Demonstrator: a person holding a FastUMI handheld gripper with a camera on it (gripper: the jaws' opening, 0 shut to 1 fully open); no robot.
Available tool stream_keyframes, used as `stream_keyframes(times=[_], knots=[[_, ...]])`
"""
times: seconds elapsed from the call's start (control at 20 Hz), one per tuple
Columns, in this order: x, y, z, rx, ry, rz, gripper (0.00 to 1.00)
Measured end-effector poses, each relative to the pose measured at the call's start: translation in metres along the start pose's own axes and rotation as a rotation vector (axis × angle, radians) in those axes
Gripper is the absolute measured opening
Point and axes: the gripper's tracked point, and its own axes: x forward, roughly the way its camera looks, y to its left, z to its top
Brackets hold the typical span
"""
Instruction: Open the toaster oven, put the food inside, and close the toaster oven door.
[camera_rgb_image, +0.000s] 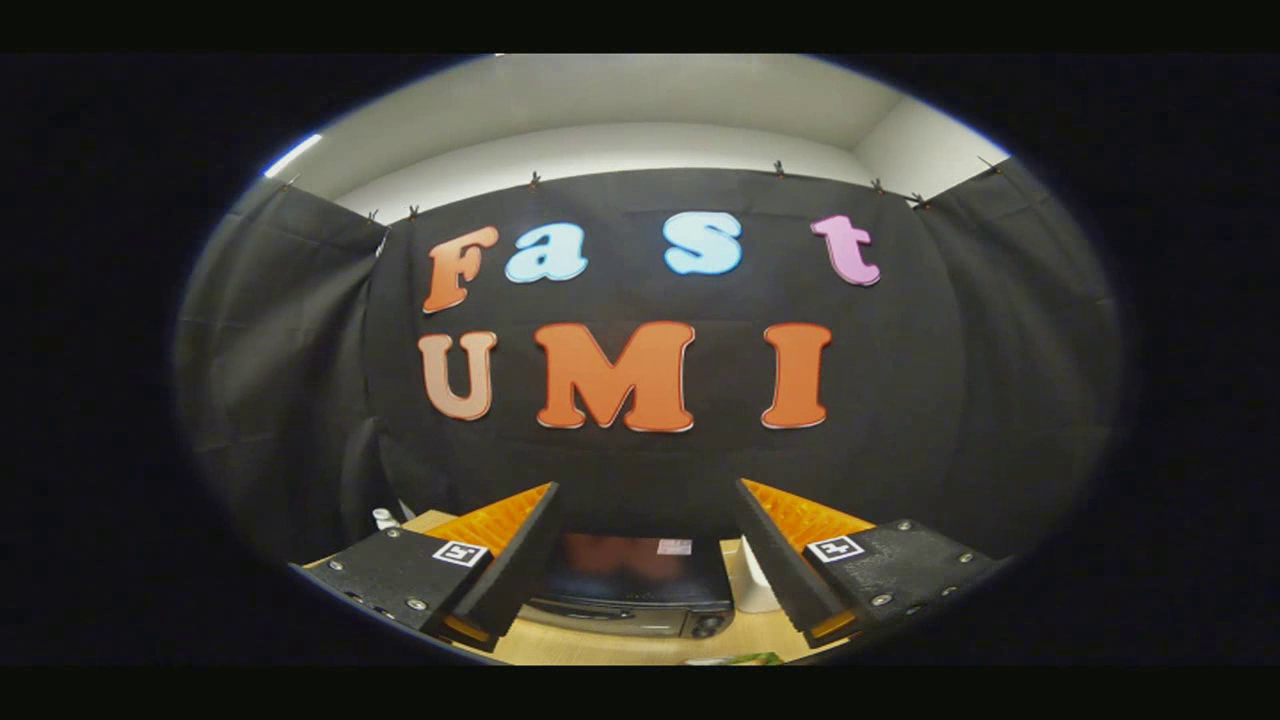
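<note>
Gripper (645, 520) spread wide, holding nothing, above the closed toaster oven (630, 590). Descend squarely toward the door's top edge before opening.

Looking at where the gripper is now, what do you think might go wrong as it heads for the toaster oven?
1. The gripper is open and high above the toaster oven, whose front face barely shows, so finding a grip to open its door may be guesswork.
2. A white object stands right beside the oven near one finger; a wide descent could knock it.
</note>
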Motion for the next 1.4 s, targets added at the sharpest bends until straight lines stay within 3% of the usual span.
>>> stream_keyframes(times=[0.3, 0.55, 1.0, 1.15, 1.3, 1.4], knots=[[0.017, 0.033, -0.112, 0.007, 0.283, 0.068, 0.99], [0.032, 0.054, -0.184, 0.018, 0.431, 0.077, 0.98], [0.066, 0.058, -0.241, -0.031, 0.469, -0.017, 0.93], [0.064, 0.067, -0.237, -0.043, 0.403, -0.003, 0.92], [0.047, 0.079, -0.243, -0.003, 0.415, 0.036, 0.76], [0.027, 0.083, -0.248, -0.019, 0.427, 0.065, 0.75]])
